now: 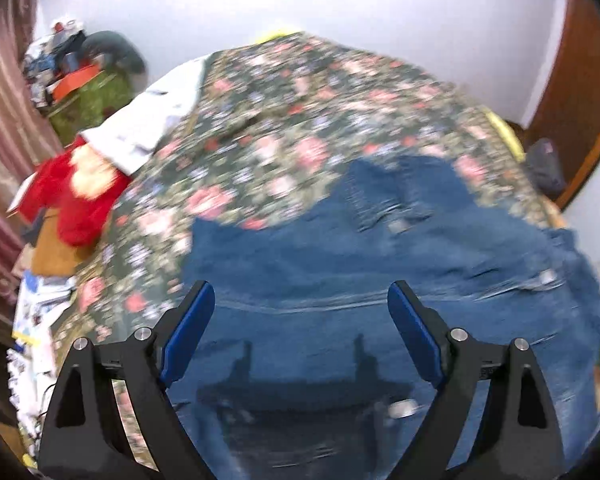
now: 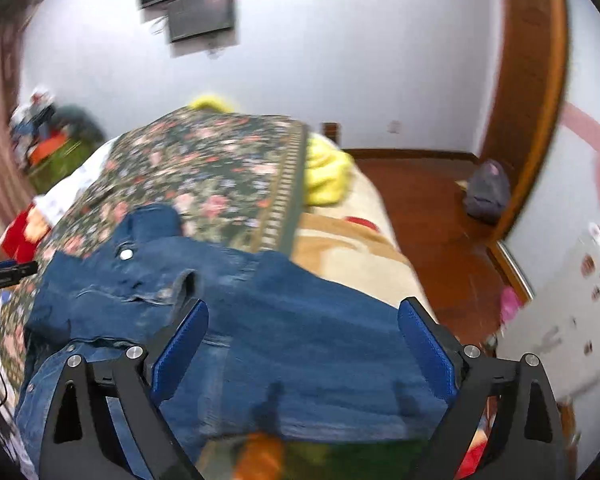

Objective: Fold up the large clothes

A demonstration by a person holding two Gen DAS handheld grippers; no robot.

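A blue denim garment lies spread across the near part of the bed, on a dark floral bedspread. My left gripper hangs above the denim with its blue pads wide apart and nothing between them; its shadow falls on the cloth below. In the right wrist view the same denim garment shows a metal button and a folded-over flap at the left. My right gripper is open above it, holding nothing. Both views are blurred.
The floral bedspread covers the bed; a yellow cloth and a beige blanket lie at its right edge. A red cloth and white fabric sit at the left. Wooden floor with a dark bag lies to the right.
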